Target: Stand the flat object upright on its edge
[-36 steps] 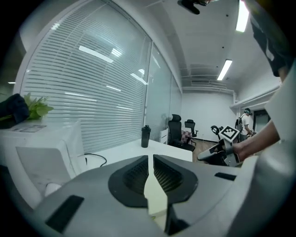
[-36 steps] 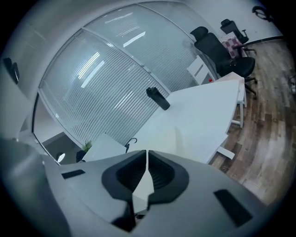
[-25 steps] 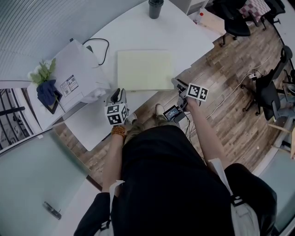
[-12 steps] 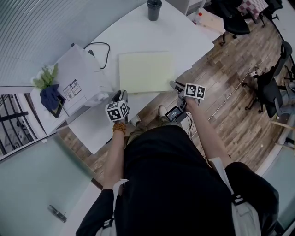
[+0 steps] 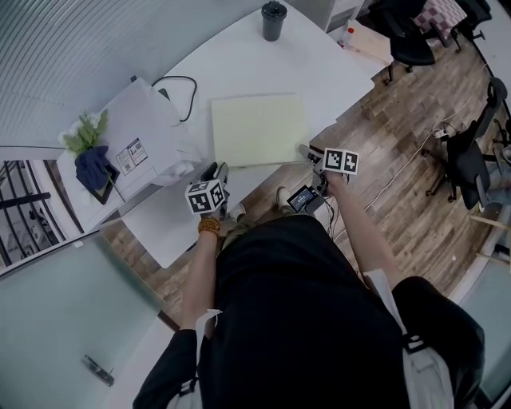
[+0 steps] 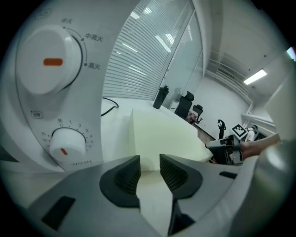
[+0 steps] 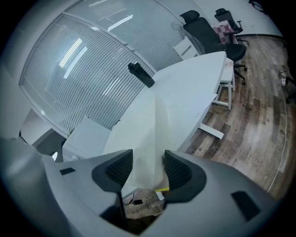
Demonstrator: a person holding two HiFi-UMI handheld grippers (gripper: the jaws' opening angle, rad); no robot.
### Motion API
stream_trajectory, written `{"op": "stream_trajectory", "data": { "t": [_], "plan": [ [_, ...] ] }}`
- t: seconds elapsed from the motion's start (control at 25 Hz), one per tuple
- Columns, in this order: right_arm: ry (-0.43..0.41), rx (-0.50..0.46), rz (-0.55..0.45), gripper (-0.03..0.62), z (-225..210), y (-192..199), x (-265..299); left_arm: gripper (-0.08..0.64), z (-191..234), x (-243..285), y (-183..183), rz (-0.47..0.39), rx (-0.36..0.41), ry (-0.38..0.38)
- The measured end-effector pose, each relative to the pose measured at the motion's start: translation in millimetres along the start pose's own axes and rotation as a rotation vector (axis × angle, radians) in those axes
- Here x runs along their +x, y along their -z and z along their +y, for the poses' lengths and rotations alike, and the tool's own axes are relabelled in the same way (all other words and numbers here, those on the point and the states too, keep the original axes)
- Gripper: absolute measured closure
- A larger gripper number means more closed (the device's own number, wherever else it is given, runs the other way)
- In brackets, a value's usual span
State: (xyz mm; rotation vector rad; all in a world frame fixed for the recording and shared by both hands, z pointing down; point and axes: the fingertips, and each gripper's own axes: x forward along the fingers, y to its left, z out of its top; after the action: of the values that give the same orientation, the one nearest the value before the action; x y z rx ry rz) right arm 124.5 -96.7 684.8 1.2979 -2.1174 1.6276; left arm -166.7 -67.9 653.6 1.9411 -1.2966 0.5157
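Nearest, at the front edge of the white desk (image 5: pixel 239 68): the left gripper (image 5: pixel 218 170), lower and closer to the sheet than a second ago, now right at the near left corner of the pale yellow flat foam-like sheet (image 5: pixel 257 128). Fingers just been opening, now apart, with the sheet's edge showing in the gap and nothing squeezed. On the other side, the right gripper (image 5: pixel 306 150), kept in its place at the near right corner, fingers apart too, that corner sitting in the gap, no squeeze to be seen. Sheet lying flat on the desk as before, not lifted at all. Just left of it, a white box-shaped machine with round dials (image 5: pixel 144 144). Far back, a dark cup (image 5: pixel 273 17), well away from everything. Meaning for the task, as a guess: both grippers about ready to take hold, one at each near corner; standing-up step not yet begun. Next need, most likely: close on the near edge and tip the sheet up onto its far edge.
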Motion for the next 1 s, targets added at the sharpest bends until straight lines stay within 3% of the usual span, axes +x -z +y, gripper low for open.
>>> {"op": "stream_trajectory", "data": {
  "t": [0.2, 0.4, 0.64, 0.84, 1.0],
  "plan": [
    [-0.024, -0.018, 0.007, 0.402, 1.3, -5.4, -1.5, 0.433, 5.2, -1.0, -6.1, -0.022, -0.096, 0.012],
    [-0.028, -0.012, 0.006, 0.402, 2.2, -5.1, 2.8, 0.402, 12.9, -0.4, -8.4, -0.039, -0.140, 0.000],
    [-0.005, -0.017, 0.010, 0.402, -2.3, -5.2, 3.4, 0.393, 6.0, 5.6, 3.7, 0.010, -0.119, -0.001],
    [0.021, -0.059, 0.011, 0.402, -10.9, -11.4, 1.4, 0.403, -8.5, 1.3, 31.2, 0.114, -0.103, 0.037],
    [0.022, -0.109, 0.045, 0.402, -9.9, -13.4, 4.5, 0.403, -9.4, -2.0, 25.6, 0.088, -0.134, 0.052]
  ]
}}
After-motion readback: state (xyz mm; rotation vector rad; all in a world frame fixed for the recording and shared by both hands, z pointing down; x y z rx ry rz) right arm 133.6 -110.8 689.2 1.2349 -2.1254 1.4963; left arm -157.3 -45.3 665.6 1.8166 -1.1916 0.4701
